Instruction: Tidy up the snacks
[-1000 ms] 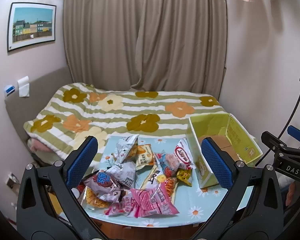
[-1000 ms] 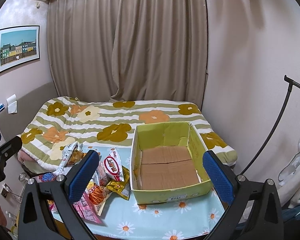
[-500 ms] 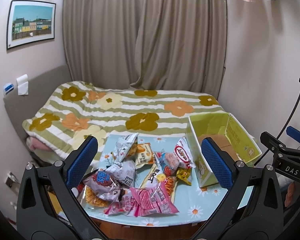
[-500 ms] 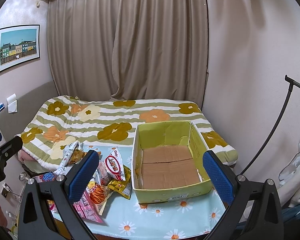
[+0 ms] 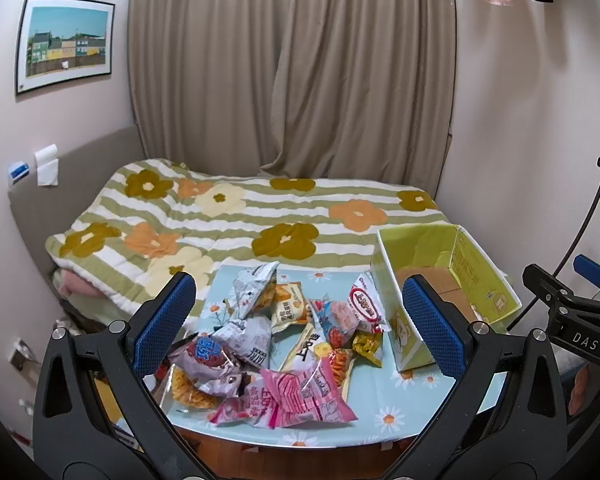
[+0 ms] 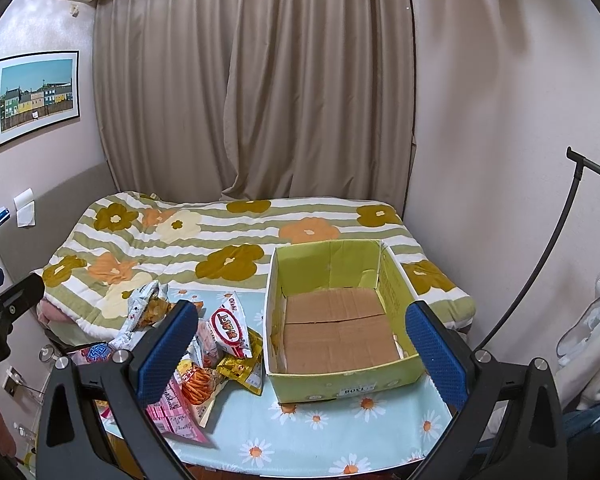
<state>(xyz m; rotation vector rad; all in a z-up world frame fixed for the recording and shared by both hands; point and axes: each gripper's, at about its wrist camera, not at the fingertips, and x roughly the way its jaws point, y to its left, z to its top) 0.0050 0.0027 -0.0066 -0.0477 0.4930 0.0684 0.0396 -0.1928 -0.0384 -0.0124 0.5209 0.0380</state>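
Note:
A pile of several snack bags [image 5: 284, 336] lies on a small table [image 5: 384, 420] with a light blue daisy cloth. A pink bag [image 5: 288, 398] is nearest. An open yellow-green cardboard box [image 6: 340, 320], empty with a brown floor, stands right of the pile; it also shows in the left wrist view [image 5: 440, 280]. My left gripper [image 5: 300, 328] is open and empty, above the pile. My right gripper [image 6: 300, 348] is open and empty, in front of the box. A red-and-white bag [image 6: 228, 328] leans by the box's left wall.
A bed [image 6: 228, 240] with a green-striped flower blanket lies right behind the table. Beige curtains [image 6: 252, 80] hang behind it. A wall is close on the right, with a black stand pole [image 6: 548, 260]. The table's front edge is near me.
Both views have shifted only slightly; the grippers stay open and the snacks and box have not moved.

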